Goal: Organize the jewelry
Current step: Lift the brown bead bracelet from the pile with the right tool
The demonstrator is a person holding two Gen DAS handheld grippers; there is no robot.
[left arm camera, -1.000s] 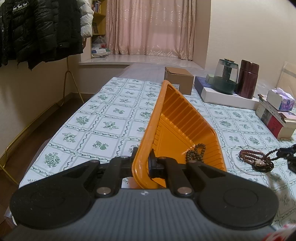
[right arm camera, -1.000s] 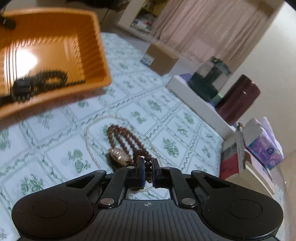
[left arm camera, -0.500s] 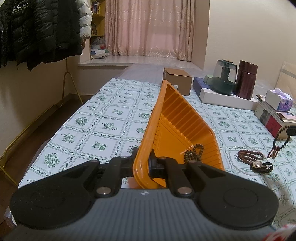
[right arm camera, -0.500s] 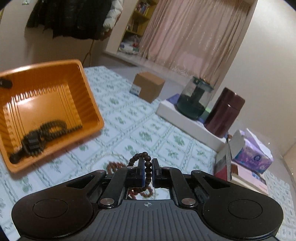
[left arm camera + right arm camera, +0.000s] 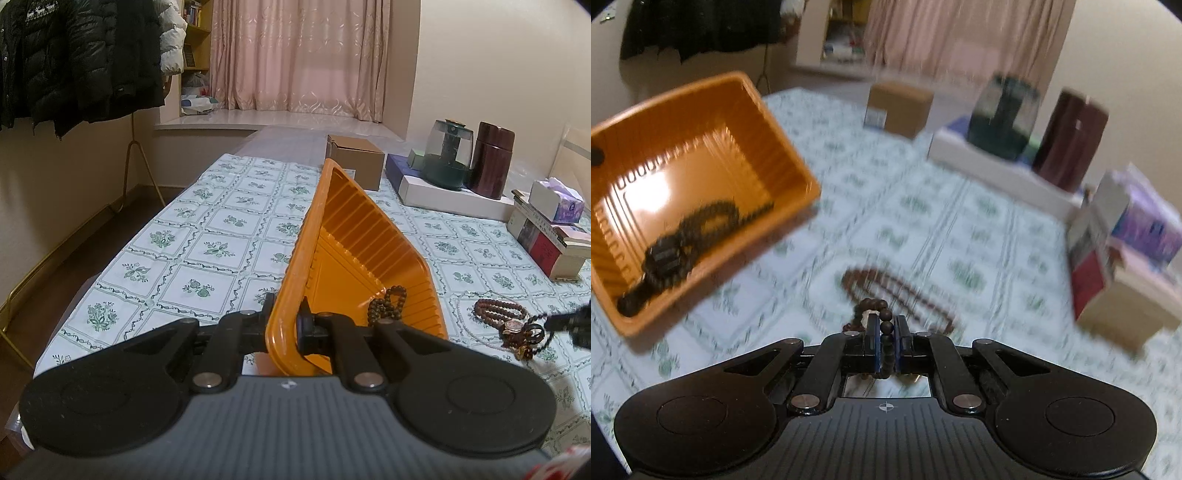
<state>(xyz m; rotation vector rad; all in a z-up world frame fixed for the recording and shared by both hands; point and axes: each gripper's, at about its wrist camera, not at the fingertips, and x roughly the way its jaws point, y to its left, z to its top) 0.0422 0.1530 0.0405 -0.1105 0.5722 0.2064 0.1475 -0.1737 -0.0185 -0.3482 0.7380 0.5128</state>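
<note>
My left gripper (image 5: 283, 325) is shut on the near rim of an orange plastic tray (image 5: 354, 258) and holds it tilted above the table. A dark bead bracelet (image 5: 386, 304) lies in the tray; it also shows in the right wrist view (image 5: 683, 240). My right gripper (image 5: 885, 328) is shut on a dark bead bracelet (image 5: 882, 314), low over the table. In the left wrist view it comes in at the right edge (image 5: 569, 323). A reddish-brown bead string (image 5: 498, 308) and a small watch (image 5: 513, 325) lie on the cloth beside it.
The table has a green-patterned white cloth (image 5: 207, 251). At the back stand a cardboard box (image 5: 354, 160), a glass kettle (image 5: 447, 155) and a maroon flask (image 5: 493, 162) on a white box. Stacked books with a tissue box (image 5: 557, 201) sit at the right.
My right gripper, which had lifted with the dark bracelet, has dropped back towards the beads on the cloth; its view is blurred by motion. The left gripper and tray have hardly moved.
</note>
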